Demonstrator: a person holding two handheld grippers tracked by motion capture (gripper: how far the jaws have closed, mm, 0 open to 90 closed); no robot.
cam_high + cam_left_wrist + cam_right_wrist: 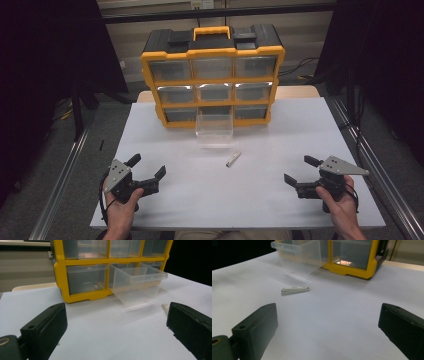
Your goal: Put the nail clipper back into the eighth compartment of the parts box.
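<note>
White tabletop (280, 200) carries everything, dark surroundings on both sides

Yellow-and-black drawer organiser (212, 75) stands upright at the far edge of the tabletop, carry handle on top, three rows of three clear drawers facing the person

Clear drawer (215, 130), bottom row, middle slot of the organiser: pulled well out toward the person, its front end resting on the tabletop, looks empty

Left gripper (148, 168), held in the person's left hand (121, 210), sits well in front of the organiser and off toward its left end; jaws spread wide, nothing between them, just above the tabletop

Right gripper (299, 169), in the right hand (341, 205), sits well in front of the organiser toward its right end; jaws likewise wide apart and empty

Small whitish flat clip-like piece (233, 159) lies flat in front of the organiser, near the pulled-out drawer's front and apart from it, roughly between the two grippers; exact kind hard to tell
</note>
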